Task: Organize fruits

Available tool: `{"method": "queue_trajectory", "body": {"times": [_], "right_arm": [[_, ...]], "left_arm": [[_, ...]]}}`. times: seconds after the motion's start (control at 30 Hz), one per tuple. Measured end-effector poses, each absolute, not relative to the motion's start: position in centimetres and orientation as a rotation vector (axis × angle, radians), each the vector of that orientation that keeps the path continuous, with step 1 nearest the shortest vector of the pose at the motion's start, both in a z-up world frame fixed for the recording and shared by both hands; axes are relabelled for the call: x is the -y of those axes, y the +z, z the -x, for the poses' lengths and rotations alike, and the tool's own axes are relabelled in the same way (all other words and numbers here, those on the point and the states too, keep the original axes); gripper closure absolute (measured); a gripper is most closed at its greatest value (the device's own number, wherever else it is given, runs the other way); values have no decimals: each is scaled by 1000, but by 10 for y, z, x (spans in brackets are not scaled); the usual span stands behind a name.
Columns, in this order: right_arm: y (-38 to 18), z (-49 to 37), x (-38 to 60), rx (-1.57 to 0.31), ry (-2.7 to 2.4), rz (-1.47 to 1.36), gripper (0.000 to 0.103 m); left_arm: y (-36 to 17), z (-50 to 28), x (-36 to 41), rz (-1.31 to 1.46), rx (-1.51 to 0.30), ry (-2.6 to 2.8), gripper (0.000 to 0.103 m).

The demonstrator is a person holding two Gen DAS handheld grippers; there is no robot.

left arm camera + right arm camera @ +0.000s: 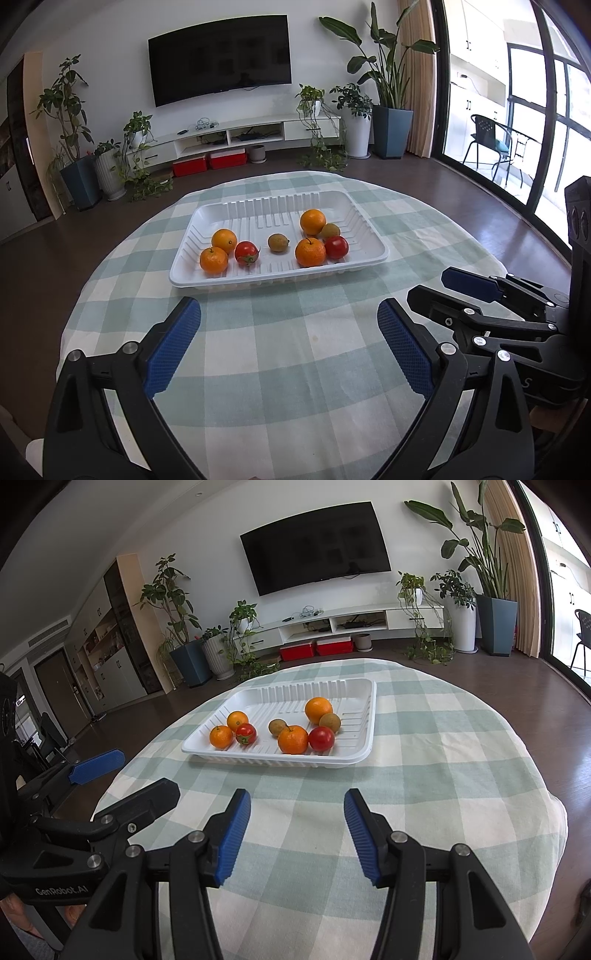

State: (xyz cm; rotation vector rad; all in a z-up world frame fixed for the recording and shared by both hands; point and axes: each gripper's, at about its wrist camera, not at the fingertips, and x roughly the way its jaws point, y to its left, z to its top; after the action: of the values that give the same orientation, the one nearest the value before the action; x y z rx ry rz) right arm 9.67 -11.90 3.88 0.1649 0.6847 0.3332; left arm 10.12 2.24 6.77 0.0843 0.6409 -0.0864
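Observation:
A white ribbed tray (pixel 192 275) (pixel 364 720) sits on the checked tablecloth ahead of both grippers. It holds several oranges, one at the front middle (pixel 310 252) (pixel 293 739), two red tomatoes (pixel 246 252) (pixel 336 247) (pixel 246 733) (pixel 321 738) and two small brown-green fruits (pixel 277 242) (pixel 277 726). My left gripper (pixel 289 321) is open and empty, short of the tray's near edge. My right gripper (pixel 297 812) is open and empty, also short of the tray. Each gripper shows beside the other: the right gripper (pixel 447 291) and the left gripper (pixel 144 775).
The round table (pixel 295 369) with a green-white checked cloth drops off to dark floor on all sides. Beyond it stand a TV wall, a low white cabinet (pixel 240 136), potted plants (pixel 391 122) and red boxes (pixel 208 162). A glass door is at the right.

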Motion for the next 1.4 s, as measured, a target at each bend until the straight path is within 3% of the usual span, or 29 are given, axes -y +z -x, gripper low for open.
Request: {"method": "queue_trajectory", "body": {"times": [1.4], "right_arm": [[38, -95, 119, -683, 333, -160, 42]], "left_arm": [[67, -100, -24, -68, -638, -99, 5]]}}
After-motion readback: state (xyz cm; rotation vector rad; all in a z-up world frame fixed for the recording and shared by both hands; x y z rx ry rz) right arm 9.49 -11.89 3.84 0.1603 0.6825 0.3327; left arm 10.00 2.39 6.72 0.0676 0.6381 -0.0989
